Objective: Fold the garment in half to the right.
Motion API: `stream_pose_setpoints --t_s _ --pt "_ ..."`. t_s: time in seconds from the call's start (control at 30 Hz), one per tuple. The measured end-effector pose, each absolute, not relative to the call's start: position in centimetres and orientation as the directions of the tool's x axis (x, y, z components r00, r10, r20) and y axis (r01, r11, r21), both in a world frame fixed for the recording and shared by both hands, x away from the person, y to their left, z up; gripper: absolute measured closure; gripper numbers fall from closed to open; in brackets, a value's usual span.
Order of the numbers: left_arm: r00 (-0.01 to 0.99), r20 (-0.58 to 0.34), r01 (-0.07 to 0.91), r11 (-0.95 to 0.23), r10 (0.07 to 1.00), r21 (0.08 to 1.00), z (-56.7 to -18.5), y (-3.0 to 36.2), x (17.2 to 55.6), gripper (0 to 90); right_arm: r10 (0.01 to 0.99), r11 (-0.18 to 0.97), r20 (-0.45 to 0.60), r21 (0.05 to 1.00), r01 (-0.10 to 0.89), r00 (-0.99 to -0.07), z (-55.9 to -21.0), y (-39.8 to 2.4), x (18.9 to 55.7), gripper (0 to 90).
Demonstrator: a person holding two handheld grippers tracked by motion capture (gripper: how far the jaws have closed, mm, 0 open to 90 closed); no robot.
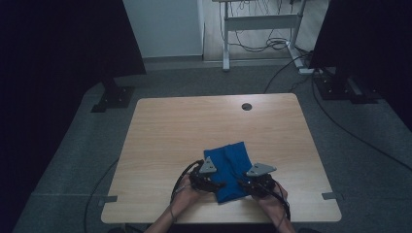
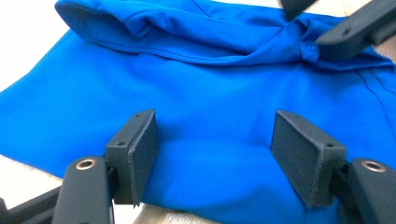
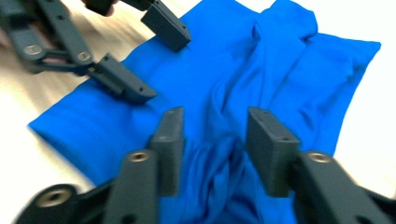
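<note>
A blue cloth [image 1: 227,165] lies folded and rumpled on the wooden table [image 1: 184,131], near its front edge. My left gripper [image 1: 218,185] comes in from the cloth's left side. In the left gripper view its jaws [image 2: 215,154] stand wide apart just above flat cloth [image 2: 210,93], with nothing pinched. My right gripper [image 1: 242,183] comes in from the cloth's right side. Its jaws [image 3: 215,144] stand apart, and a raised wrinkle of cloth [image 3: 224,116] runs between them without being pressed. Each gripper appears in the other's view: the right one [image 2: 345,32], the left one [image 3: 149,60].
A round cable hole [image 1: 247,106] sits near the table's far edge. Black stands [image 1: 114,94] rest on the grey floor at both far corners. A white desk frame [image 1: 262,22] with loose cables stands behind.
</note>
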State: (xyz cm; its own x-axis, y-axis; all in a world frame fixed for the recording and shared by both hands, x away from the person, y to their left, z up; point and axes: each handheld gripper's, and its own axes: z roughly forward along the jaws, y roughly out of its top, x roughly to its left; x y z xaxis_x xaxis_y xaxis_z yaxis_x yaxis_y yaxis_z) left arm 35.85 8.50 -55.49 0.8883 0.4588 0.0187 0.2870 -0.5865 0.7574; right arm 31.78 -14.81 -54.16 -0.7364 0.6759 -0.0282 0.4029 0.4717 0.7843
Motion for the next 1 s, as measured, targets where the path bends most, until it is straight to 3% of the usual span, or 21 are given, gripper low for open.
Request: stream_pose_setpoints --t_s 0.13,0.43,0.77,1.0 --pt "0.887 0.018 0.289 -0.586 0.461 0.757 -55.5 8.5 35.8 31.4 0.687 0.522 -0.079 0.745 0.414 -0.723 -55.2 -14.6 32.5 43.6" --pt "0.888 0.016 0.289 -0.585 0.46 0.757 -55.5 8.5 35.8 30.8 0.808 0.39 -0.039 0.782 0.485 -0.587 -54.2 -20.1 32.6 38.8" --pt "0.888 0.014 0.291 -0.586 0.46 0.756 -55.5 8.4 35.8 29.5 0.732 0.421 -0.021 0.8 0.428 -0.681 -53.7 -16.2 34.0 31.3" --pt "0.888 0.014 0.292 -0.588 0.459 0.754 -55.5 8.3 35.8 27.2 0.698 0.448 0.013 0.773 0.451 -0.716 -55.2 -15.3 35.8 28.6"
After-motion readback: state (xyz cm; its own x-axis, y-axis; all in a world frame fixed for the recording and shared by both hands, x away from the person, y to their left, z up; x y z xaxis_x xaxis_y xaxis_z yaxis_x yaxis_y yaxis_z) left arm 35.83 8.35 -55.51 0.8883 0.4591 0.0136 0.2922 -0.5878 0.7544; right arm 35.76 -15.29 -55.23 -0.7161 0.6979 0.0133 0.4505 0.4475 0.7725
